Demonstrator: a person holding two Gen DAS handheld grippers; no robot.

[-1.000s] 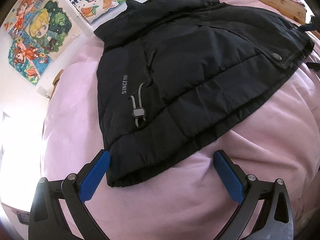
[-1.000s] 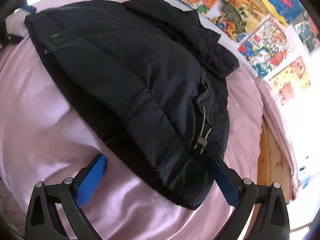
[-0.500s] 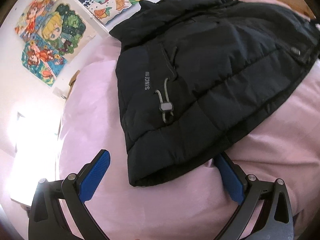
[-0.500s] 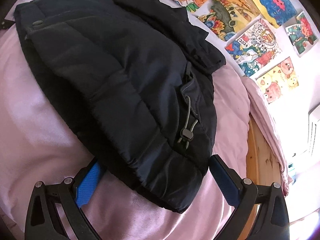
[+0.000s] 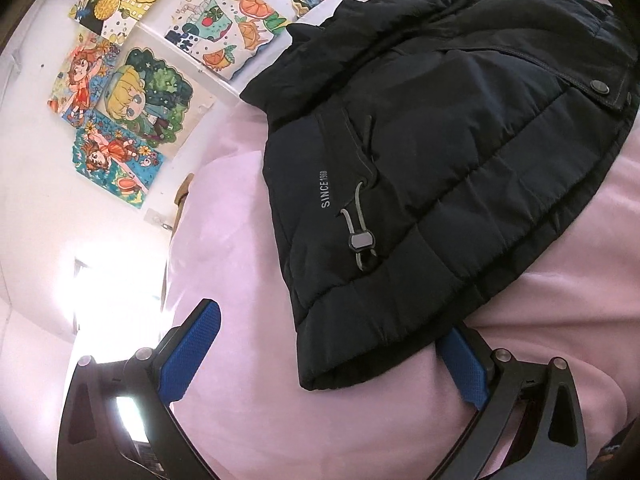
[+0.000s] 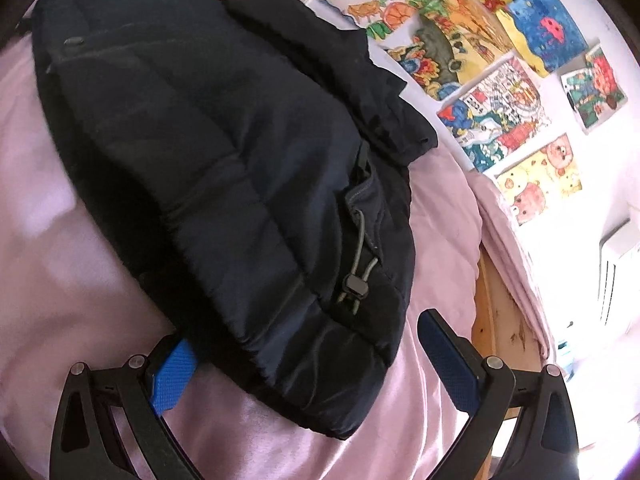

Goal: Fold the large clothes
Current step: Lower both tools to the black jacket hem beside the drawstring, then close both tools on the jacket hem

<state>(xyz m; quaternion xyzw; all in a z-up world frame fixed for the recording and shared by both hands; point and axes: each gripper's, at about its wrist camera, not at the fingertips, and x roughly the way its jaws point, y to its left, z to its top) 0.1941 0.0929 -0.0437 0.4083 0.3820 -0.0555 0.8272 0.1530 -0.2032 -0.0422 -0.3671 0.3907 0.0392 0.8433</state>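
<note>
Closest to me on the left wrist view, my left gripper [image 5: 328,356] is spread wide with nothing clamped. The near-left corner of the black puffer jacket [image 5: 440,184] sits between its blue pads [image 5: 188,354]; the right-hand pad is tucked under the hem edge and looks to be touching it, while the other stands apart over bare pink bedding [image 5: 248,420].

On the right wrist view my right gripper [image 6: 308,364] is just as wide and also holds nothing. The jacket's [image 6: 224,168] opposite bottom corner bulges between its fingers. Its left pad [image 6: 174,372] is partly hidden beneath the hem; the right pad is clear of the cloth, over the pink cover [image 6: 436,216].

So each gripper straddles one bottom corner, and neither looks nearer than the other. The hem runs across from one corner to the other, and the body stretches away from me toward the collar. I judge the coming move to be a pinch on both corners, then a carry forward toward the collar, so the fold line would lie across the jacket.

Farther out, a drawcord toggle [image 5: 362,242] lies on the panel beside the "SINCE" lettering, and a matching toggle [image 6: 354,286] shows on the other side. A snap button [image 5: 600,88] sits near the far flap. Beyond the collar, colourful drawings [image 5: 132,100] cover the white wall.
</note>
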